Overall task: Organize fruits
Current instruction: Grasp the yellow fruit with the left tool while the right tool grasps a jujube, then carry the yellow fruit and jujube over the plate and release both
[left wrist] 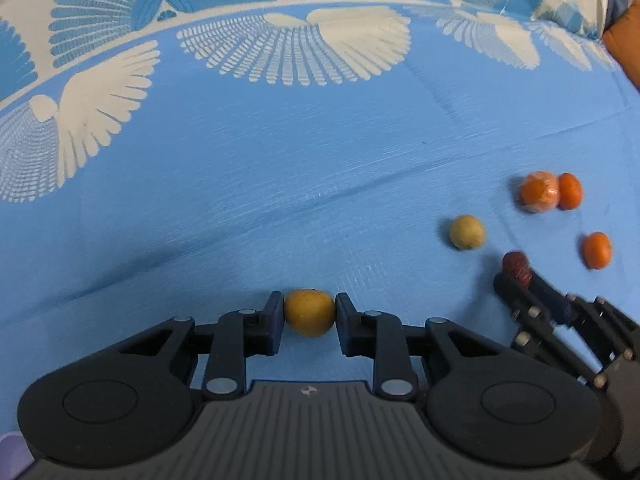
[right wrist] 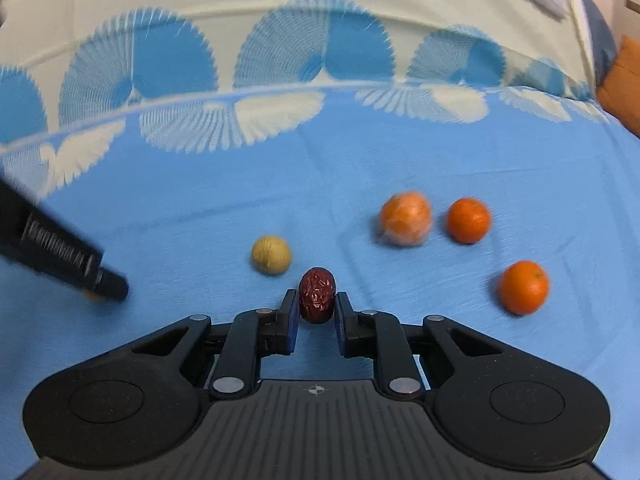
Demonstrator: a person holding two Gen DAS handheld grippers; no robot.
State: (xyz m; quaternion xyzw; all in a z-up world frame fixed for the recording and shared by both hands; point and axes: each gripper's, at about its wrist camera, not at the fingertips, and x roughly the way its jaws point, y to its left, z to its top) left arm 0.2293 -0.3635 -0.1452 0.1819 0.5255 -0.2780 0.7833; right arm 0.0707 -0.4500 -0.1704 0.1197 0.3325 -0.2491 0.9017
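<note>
Covering the whole surface is a blue sheet (left wrist: 280,184) with pale fan prints (an orange cushion (right wrist: 624,84) at its far edge). Left gripper (left wrist: 310,312) pinches a yellow fruit (left wrist: 310,313) on the sheet; right gripper (right wrist: 317,300) pinches a wrinkled red date (right wrist: 317,295) near three oranges (right wrist: 468,220).

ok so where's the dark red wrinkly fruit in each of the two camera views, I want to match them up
Left wrist view: the dark red fruit sits at the lower right, at the tips of the right gripper.
Right wrist view: the same fruit is low in the centre, pinched between that gripper's pads.
Shared landmark: the pale round fruit lies on the blue cloth just up and left of it in both.
</note>
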